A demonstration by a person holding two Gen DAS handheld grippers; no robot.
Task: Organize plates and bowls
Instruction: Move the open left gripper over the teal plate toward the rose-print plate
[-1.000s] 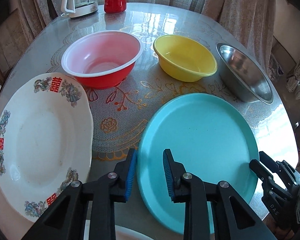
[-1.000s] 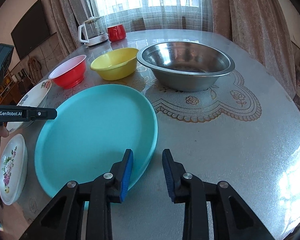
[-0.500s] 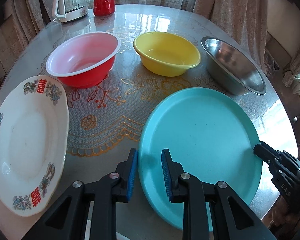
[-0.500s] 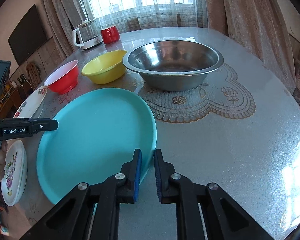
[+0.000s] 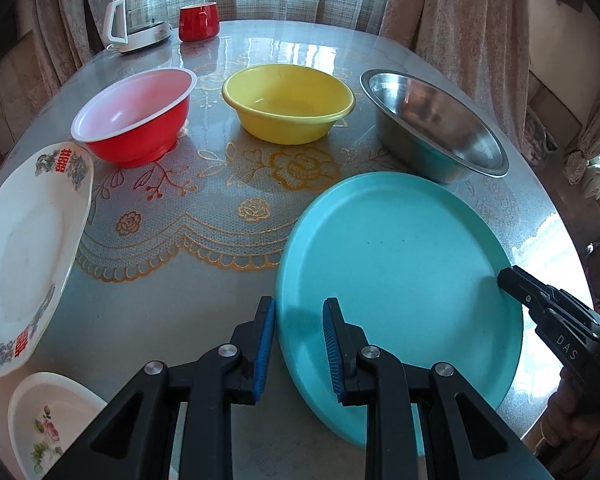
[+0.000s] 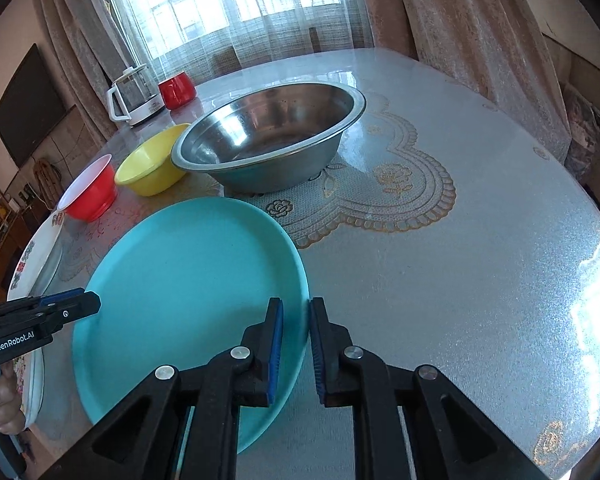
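Left wrist view. The left gripper has its jaws narrowly apart astride the near-left rim of the teal plate, one blue pad outside the rim and one inside over the plate surface. Whether the pads actually press the rim cannot be told. The teal plate lies near the front of the table, its right edge toward the table rim. The right gripper comes in from the right, its tip at the plate's right rim. Behind, in a row: red bowl, yellow bowl, steel bowl, the last just beside the plate's far edge. A white plate with red characters sits at left; a small flowered dish at the lower left corner. A kettle and a red mug stand at the far edge.

Right wrist view. The right gripper has just been closing; its jaws now stand almost together with the teal plate's right rim between the pads, apparently clamped. The left gripper shows at the plate's opposite edge, held by a hand. The steel bowl stands just beyond the plate, then the yellow bowl and red bowl further left.
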